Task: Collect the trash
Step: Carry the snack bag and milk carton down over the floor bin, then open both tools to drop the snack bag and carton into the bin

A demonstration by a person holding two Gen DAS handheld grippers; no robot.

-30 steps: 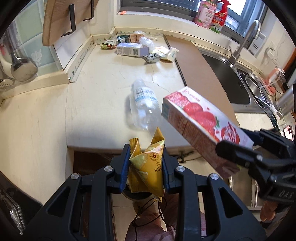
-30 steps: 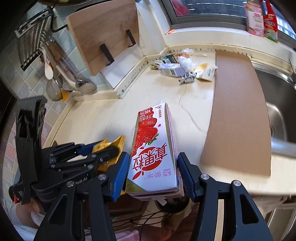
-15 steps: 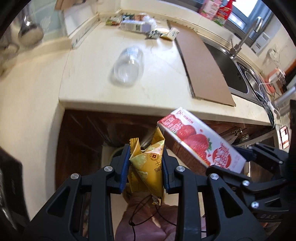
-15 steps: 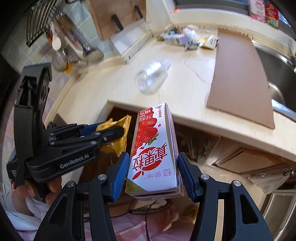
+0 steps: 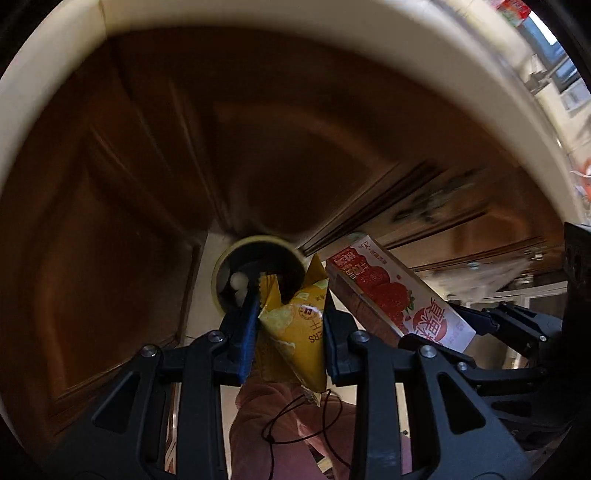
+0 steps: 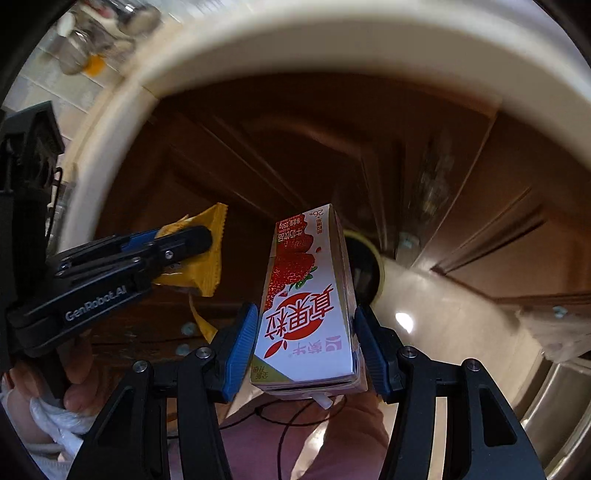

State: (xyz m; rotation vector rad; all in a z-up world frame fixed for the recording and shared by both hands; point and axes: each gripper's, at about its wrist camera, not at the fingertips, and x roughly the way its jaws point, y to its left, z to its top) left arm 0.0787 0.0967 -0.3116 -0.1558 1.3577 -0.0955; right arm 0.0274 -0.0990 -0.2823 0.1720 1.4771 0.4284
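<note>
Dark brown wooden cabinet doors (image 5: 155, 192) with raised panels fill both views, blurred. The pale cream front edge of the counter (image 5: 258, 14) curves above them. Below, a pale glossy floor (image 6: 424, 306) catches a bright spot of light. Daylight comes through a window (image 5: 554, 62) at the upper right.

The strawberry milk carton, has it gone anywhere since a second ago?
Yes. The strawberry milk carton has dropped from above the countertop edge to below it, facing the cabinet doors.
</note>
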